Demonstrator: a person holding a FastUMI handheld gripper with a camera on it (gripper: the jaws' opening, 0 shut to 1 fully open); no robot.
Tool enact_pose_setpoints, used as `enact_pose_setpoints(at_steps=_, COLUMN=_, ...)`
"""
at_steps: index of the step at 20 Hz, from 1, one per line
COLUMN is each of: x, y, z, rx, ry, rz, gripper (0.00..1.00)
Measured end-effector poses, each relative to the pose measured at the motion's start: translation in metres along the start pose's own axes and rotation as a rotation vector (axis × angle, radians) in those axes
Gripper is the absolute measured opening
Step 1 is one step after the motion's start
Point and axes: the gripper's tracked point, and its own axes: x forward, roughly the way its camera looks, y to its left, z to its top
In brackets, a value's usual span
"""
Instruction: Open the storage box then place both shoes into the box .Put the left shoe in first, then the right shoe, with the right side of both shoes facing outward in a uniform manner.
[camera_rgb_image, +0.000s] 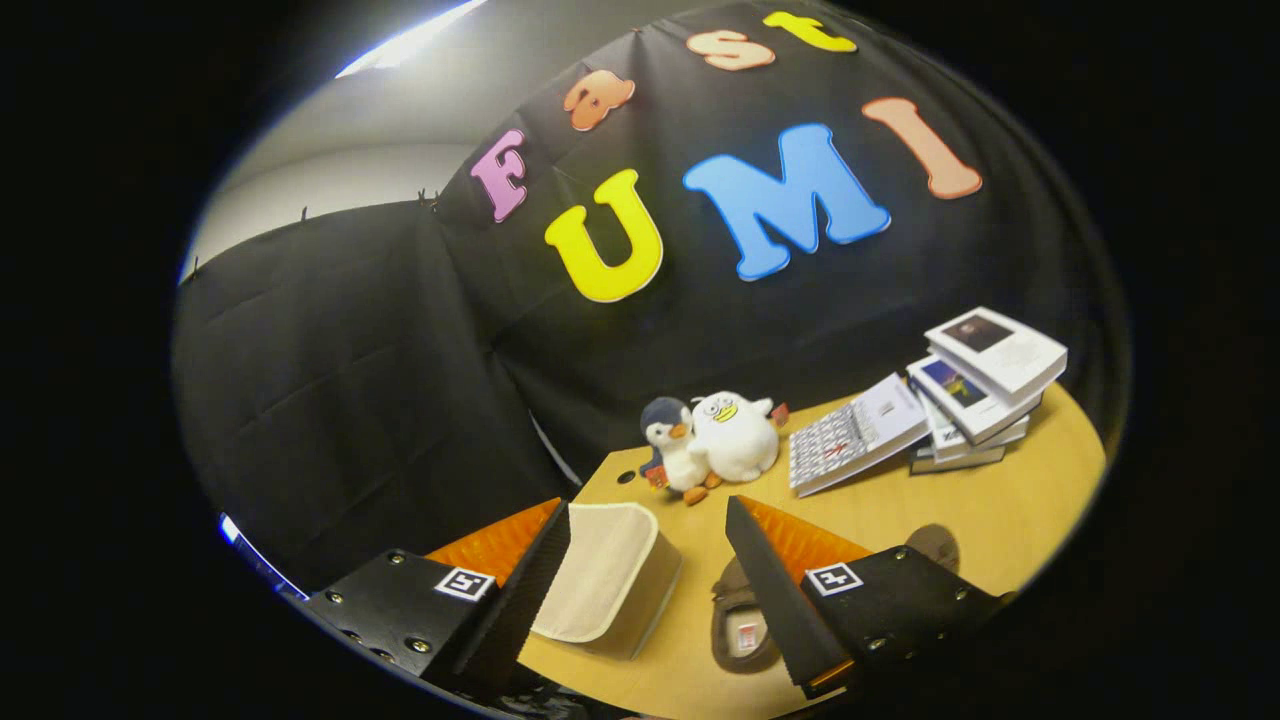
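- Nearest the camera, the gripper (648, 580) hangs above the round light-wood table (1000, 500) with its two fingers spread wide and nothing held between them.
- Between the fingers, closer to the left one, stands the beige fabric storage box (612, 575) with a pale lid panel on top; the lid looks to be down, so the opening step seems not yet done.
- Its long axis runs from the fingertips away toward the far side of the table, slanting a little left; the left finger covers its near left edge.
- Just beside the box, partly under the right finger, lies a brown slipper-like shoe (742, 625) with a small white tag inside, its opening facing up.
- Beyond the right finger's body a second brown shoe (935, 545) peeks out, apart from the first; which is left and which is right cannot be told from here.
- The coming move likely turns on the box: it lies straight ahead and slightly left of the gripper's middle, so a short drop and a small leftward shift would bring a finger to the lid's edge.
- Farther off, well clear of the box, sit a small grey-and-white penguin plush toy (672, 450) touching a round white duck plush toy (738, 437).
- An open patterned book (855, 435) leans on a stack of books (985, 385) at the table's far right.
- None of these block the way.
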Motion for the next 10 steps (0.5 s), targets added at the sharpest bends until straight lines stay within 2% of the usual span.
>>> enact_pose_setpoints(at_steps=5, x=0.040, y=0.008, z=-0.063, rx=0.204, ry=0.181, rz=0.101, gripper=0.97)
enact_pose_setpoints(at_steps=10, x=0.078, y=0.012, z=-0.121, rx=0.345, ry=0.337, rz=0.177, gripper=0.97)
